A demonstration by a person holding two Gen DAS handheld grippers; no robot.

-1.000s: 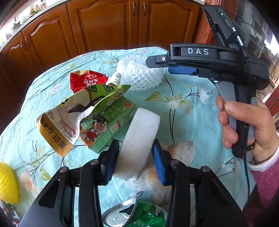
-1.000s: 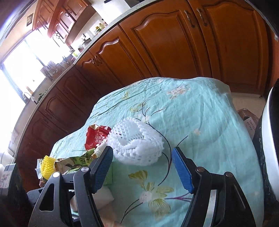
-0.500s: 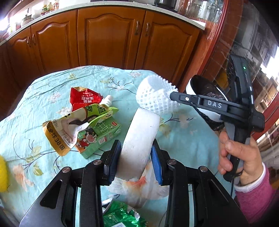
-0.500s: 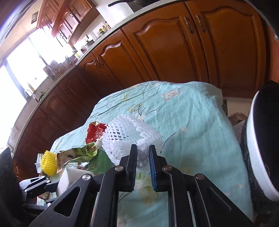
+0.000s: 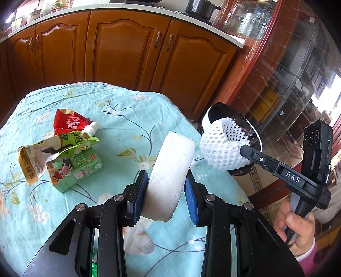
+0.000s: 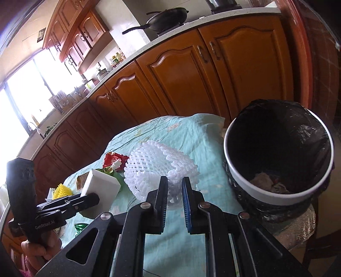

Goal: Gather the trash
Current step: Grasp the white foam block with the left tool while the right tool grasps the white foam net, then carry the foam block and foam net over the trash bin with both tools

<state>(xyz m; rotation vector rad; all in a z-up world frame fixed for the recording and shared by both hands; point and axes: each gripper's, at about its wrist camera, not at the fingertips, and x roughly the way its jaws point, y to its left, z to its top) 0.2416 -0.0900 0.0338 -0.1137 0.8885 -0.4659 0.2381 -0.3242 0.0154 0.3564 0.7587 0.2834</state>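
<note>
**Colours around your tools**

Your left tool (image 5: 166,191) has blue pads and black arms, and it grips a plain white foam block (image 5: 170,174). Beyond it spreads the mint-green tabletop (image 5: 127,119), patterned with flowers. To its left lie a red pouch (image 5: 68,122) and a green carton (image 5: 74,168). Your right tool (image 6: 173,192) pinches white mesh netting (image 6: 157,168), and right of it sits a black-lined white bin (image 6: 277,194).

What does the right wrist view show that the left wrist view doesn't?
Only the right wrist view: the bin's inside with trash at the bottom, a yellow foam net, a wok on the counter.

Only the left wrist view: the green milk carton and torn pouch in full.

Both: the right gripper shut on the white foam net, the left gripper shut on the white foam block, the red wrapper.
</note>
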